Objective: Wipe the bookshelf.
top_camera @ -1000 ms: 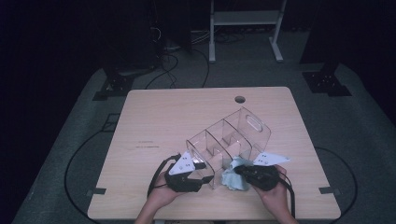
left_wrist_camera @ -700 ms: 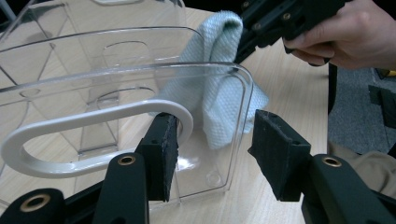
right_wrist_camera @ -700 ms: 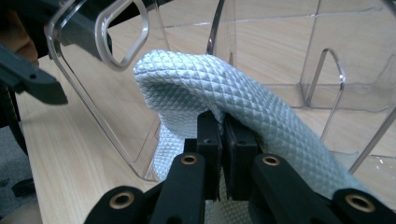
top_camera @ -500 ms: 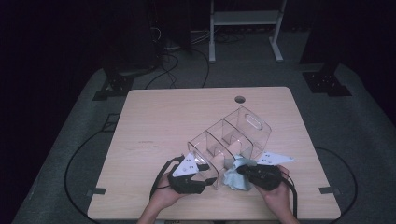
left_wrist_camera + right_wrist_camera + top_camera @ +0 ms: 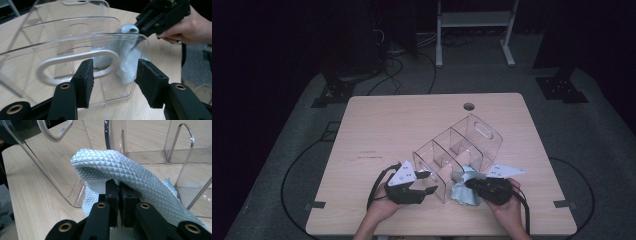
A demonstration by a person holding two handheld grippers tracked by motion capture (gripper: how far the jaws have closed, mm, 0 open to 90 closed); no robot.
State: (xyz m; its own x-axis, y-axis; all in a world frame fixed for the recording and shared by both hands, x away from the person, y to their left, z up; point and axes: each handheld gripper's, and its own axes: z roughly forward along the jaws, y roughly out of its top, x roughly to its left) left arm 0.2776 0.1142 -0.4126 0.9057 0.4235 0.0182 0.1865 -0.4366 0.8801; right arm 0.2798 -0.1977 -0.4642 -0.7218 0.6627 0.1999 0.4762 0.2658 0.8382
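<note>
Dark floor rings the pale wooden table [image 5: 377, 125]. Near its front edge, my left gripper [image 5: 113, 75] stands open, pads either side of the clear divided organizer's [image 5: 462, 147] end wall, not pressing. Rightward, my right gripper [image 5: 119, 195] is clamped on a pale blue cloth [image 5: 130, 172]; its view reveals a quilted diamond weave draped against the organizer's side.

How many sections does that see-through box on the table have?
3, as far as the high view shows. The clear organizer has one compartment nearest the person, one in the middle, and one at the far end by the handle cutout.
</note>
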